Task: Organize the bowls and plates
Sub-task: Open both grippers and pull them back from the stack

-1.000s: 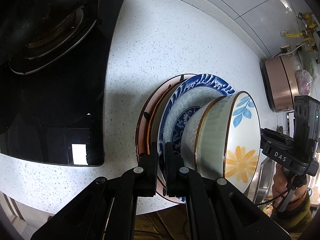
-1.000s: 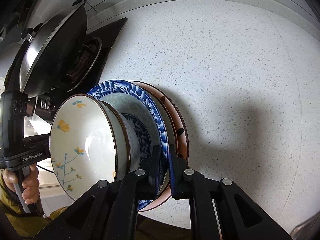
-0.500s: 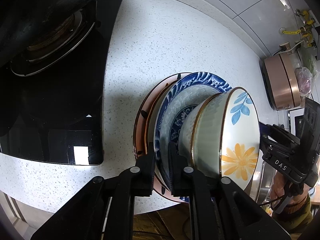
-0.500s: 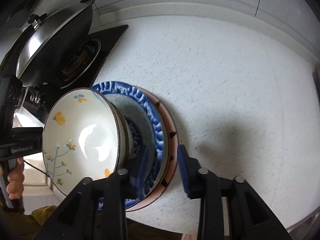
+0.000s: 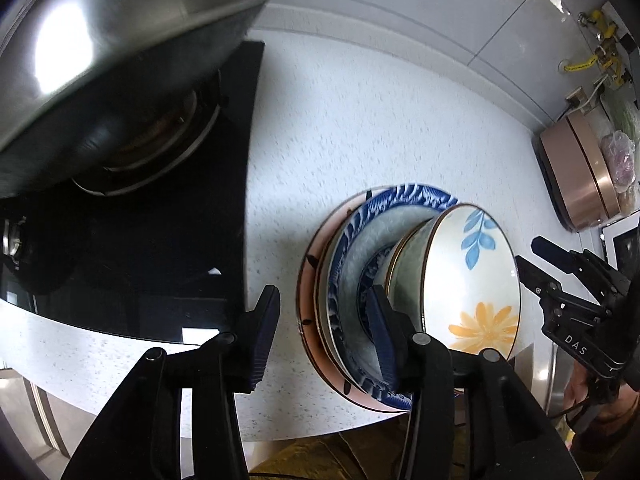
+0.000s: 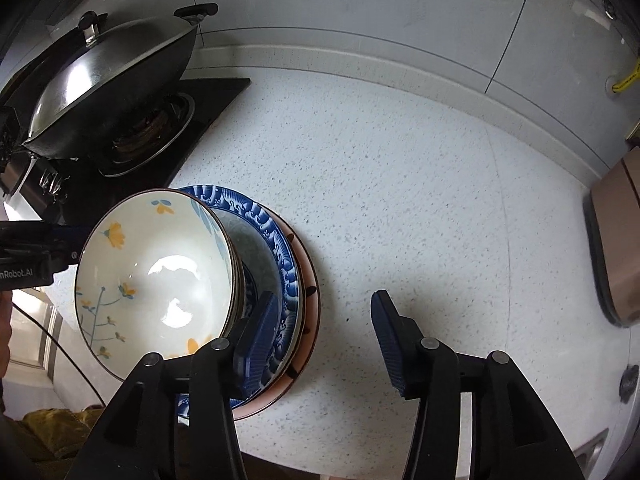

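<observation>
- Two stacked plates, a pink-rimmed plate [image 5: 316, 280] under a blue patterned plate [image 5: 352, 236], sit on the speckled white countertop [image 5: 380, 120] near its front edge, with a floral bowl [image 5: 468, 280] on top; the plates' centres are hidden by the bowl and by gripper fingers.
- The lidded wok [image 6: 116, 76] fills the left view's upper corner, blurred and cut off; its lid, knob and handle read clearly only in the right view.
- Only the left view shows the yellow gas fittings [image 5: 596, 36] on the wall; the copper-coloured appliance [image 5: 576, 176] is whole there, cropped in the right view.
- The right view shows the bowl's glossy inside with small yellow flowers; the left view shows a large orange flower and a blue leaf.
- The left gripper [image 5: 324, 320] has its jaws opening: the plates' rims stand between them, neither pad pressing.
- The right gripper [image 6: 324, 336] has its jaws opening too; one finger [image 6: 260, 332] overlaps the blue plate's rim, with contact unclear, the other over bare counter.
</observation>
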`<action>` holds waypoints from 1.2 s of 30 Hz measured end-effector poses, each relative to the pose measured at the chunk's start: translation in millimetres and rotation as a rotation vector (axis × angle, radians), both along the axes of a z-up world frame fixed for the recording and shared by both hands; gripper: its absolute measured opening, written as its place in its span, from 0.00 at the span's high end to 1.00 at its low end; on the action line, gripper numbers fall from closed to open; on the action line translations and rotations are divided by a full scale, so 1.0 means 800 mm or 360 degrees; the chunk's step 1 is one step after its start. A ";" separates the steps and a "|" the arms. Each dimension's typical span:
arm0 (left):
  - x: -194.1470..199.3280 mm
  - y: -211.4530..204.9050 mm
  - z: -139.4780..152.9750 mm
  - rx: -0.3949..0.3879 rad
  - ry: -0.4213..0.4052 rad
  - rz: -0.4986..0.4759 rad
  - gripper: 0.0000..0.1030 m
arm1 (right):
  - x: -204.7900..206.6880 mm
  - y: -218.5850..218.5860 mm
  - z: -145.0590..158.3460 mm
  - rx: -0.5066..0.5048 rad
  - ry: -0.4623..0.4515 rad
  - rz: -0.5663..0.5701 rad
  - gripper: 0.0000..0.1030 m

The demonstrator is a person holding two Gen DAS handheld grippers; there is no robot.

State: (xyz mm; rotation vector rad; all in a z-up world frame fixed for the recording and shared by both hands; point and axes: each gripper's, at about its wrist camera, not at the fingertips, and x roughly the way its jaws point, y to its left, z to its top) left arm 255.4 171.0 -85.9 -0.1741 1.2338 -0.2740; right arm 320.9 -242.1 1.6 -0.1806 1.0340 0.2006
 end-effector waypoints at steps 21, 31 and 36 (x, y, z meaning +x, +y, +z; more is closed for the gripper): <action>-0.048 -0.019 0.072 0.0107 -0.0495 0.0022 0.41 | -0.093 0.018 0.068 0.0008 -0.0465 -0.0026 0.00; -0.078 -0.035 0.088 0.0166 -0.0601 0.0043 0.30 | -0.119 0.025 0.079 0.0001 -0.0510 -0.0032 0.00; -0.100 -0.048 0.089 0.0176 -0.0610 0.0081 0.30 | -0.146 0.015 0.088 -0.0005 -0.0558 -0.0014 0.00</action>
